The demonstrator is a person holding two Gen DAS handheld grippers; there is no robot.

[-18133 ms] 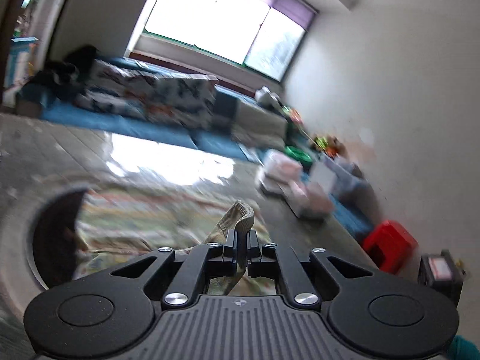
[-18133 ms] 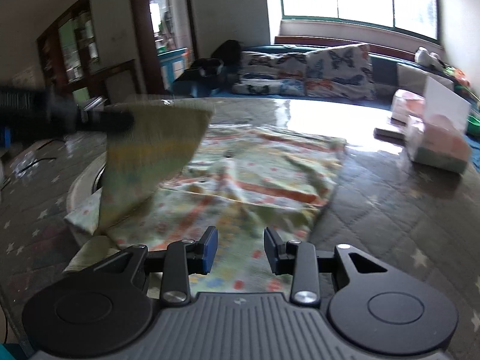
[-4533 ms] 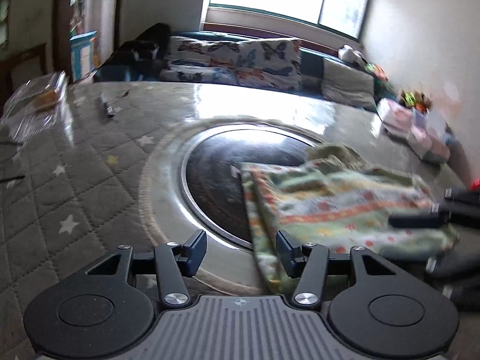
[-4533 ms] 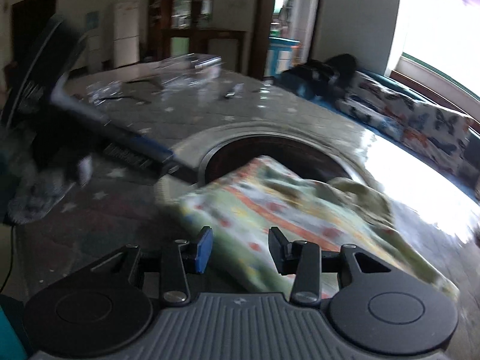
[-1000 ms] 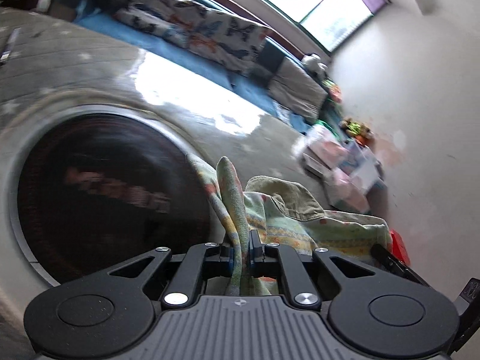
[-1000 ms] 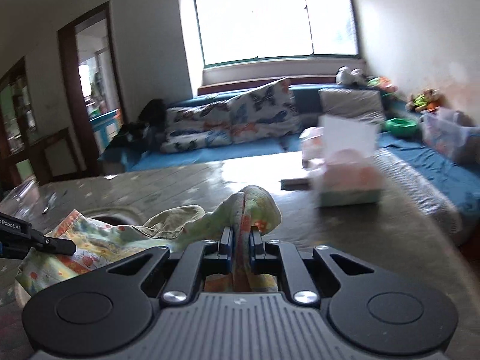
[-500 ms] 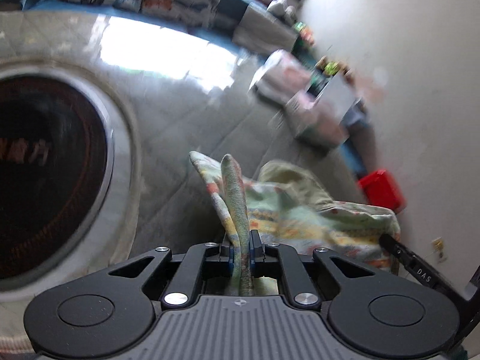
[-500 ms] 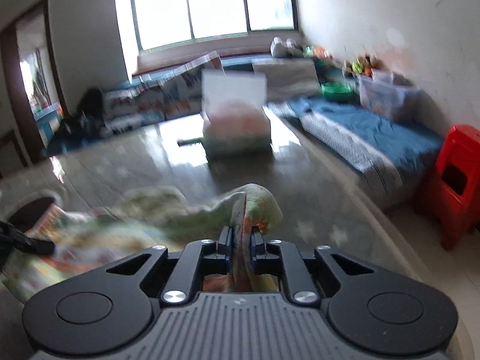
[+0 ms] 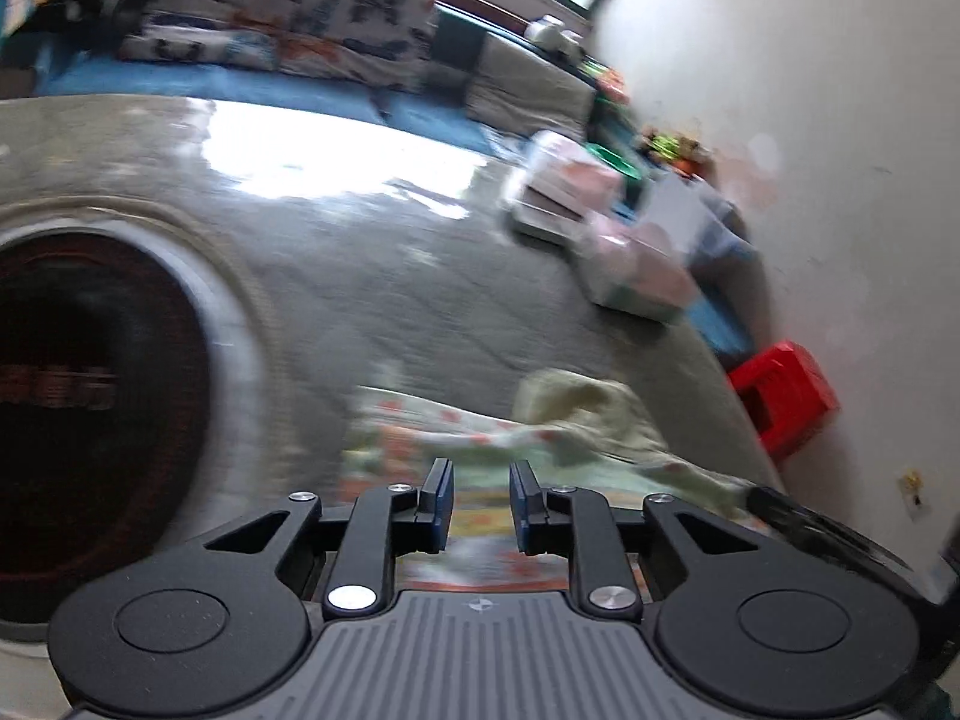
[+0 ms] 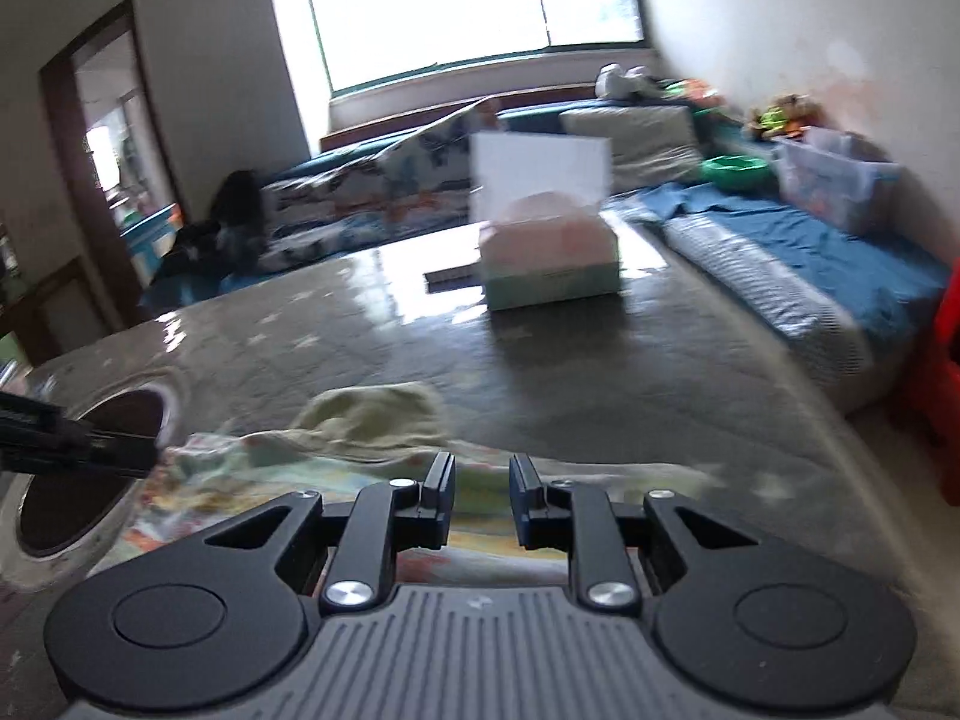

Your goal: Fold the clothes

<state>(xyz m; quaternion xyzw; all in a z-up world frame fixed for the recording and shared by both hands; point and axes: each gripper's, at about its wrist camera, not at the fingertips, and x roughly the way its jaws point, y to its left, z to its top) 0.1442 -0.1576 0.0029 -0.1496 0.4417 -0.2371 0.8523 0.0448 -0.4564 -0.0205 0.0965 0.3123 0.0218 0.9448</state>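
Left gripper (image 9: 479, 504) released, jaws apart with nothing between them; right gripper (image 10: 479, 501) likewise released and empty; both hovering just above the near edge of the garment (image 9: 528, 438).

Garment lying flat on the grey quilted desk (image 9: 372, 276), a patterned piece in pale green, orange and white; a plain yellowish flap (image 10: 372, 414) bunched at its far side, rumpled rather than squared; lying beside the dark round inset (image 9: 78, 384) in the desk, seemingly clear of it, though blur makes the edge hard to trace; in the right view, part of the left gripper (image 10: 78, 447) reaching in over the cloth's left end.

Likely a fold just laid down, with smoothing or a further fold to come.

Risks from here, as a judgement only: a fresh pinch taken too deep, catching both layers and dragging the laid fold open; a pinch too shallow, slipping off thin cloth mid-lift; the bunched flap left untidied, giving a lumpy, crooked stack; uneven pulls from the two sides, skewing the edges; a wide sweep to the right, pushing cloth toward the desk's edge near the red stool (image 9: 786, 402); a forward sweep less worrying, the tissue box (image 10: 549, 264) standing well apart from the cloth; motion blur in both views, so fine creases not readable.
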